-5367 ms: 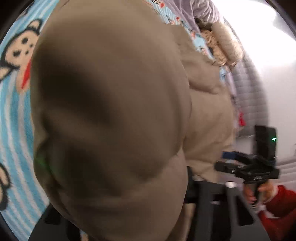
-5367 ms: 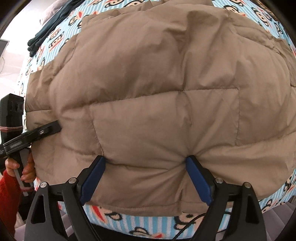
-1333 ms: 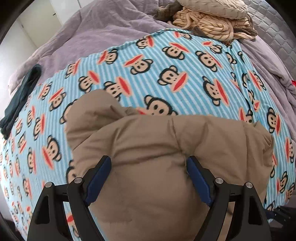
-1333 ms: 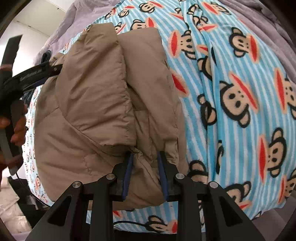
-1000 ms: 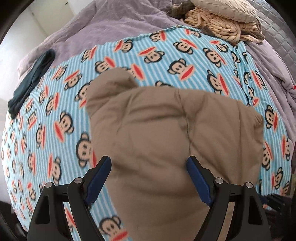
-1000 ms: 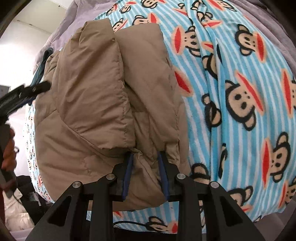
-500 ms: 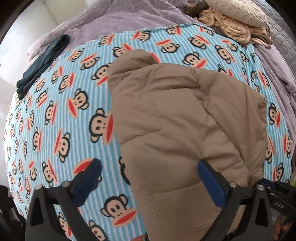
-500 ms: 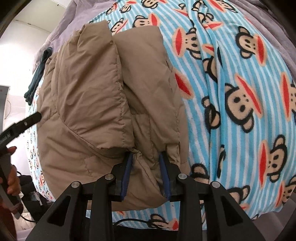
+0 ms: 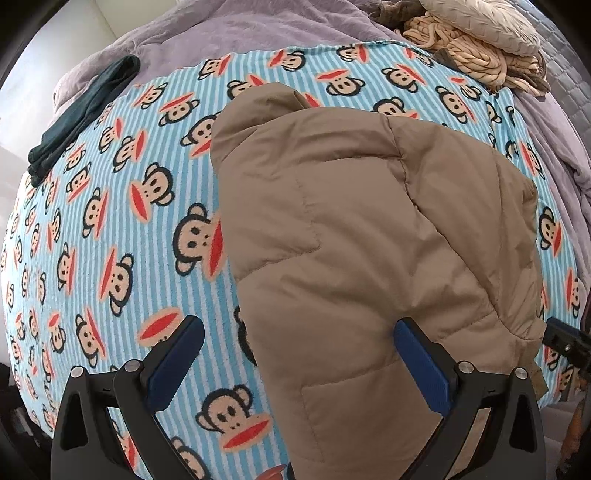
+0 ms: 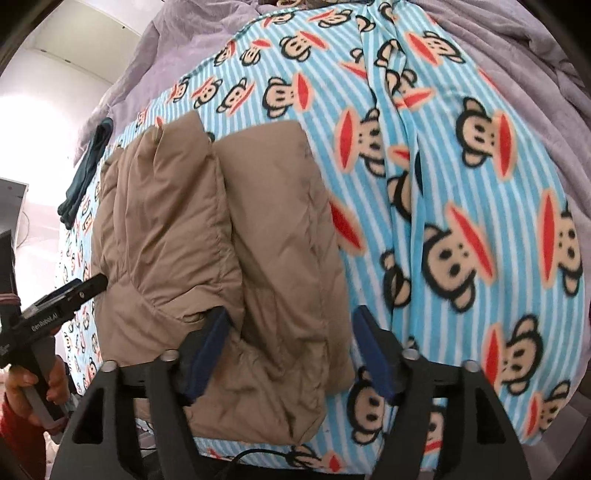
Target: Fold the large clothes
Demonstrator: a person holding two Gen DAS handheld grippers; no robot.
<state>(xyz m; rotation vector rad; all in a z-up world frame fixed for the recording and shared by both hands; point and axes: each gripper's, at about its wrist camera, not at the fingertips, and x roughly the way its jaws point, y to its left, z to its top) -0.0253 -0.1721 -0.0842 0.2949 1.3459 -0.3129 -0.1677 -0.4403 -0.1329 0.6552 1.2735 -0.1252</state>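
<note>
Far left on the bed, a dark green garment (image 9: pixel 83 118) lies folded along the edge of the monkey-print blanket (image 9: pixel 110 229), well apart from the action. Moving in, the left gripper (image 9: pixel 295 354) hangs over the blanket with its blue pads spread wide: the left pad sits above bare striped fleece, the right pad above the near end of the tan puffer jacket (image 9: pixel 351 240), and neither pad presses on anything. In the right wrist view a hand (image 10: pixel 35 384) in a red sleeve grips that tool's handle at the jacket's left side. The jacket itself lies folded into a thick bundle in the middle of the blanket, layers stacked, one quilted panel doubled over another. Over at its near corner, the right gripper (image 10: pixel 291 347) is opening right now, jaws parting, with the jacket's edge between them and the right pad already clear of the cloth. Top right, a heap of beige knitwear (image 9: pixel 476 48) rests on the purple bedcover (image 9: pixel 258 33).
</note>
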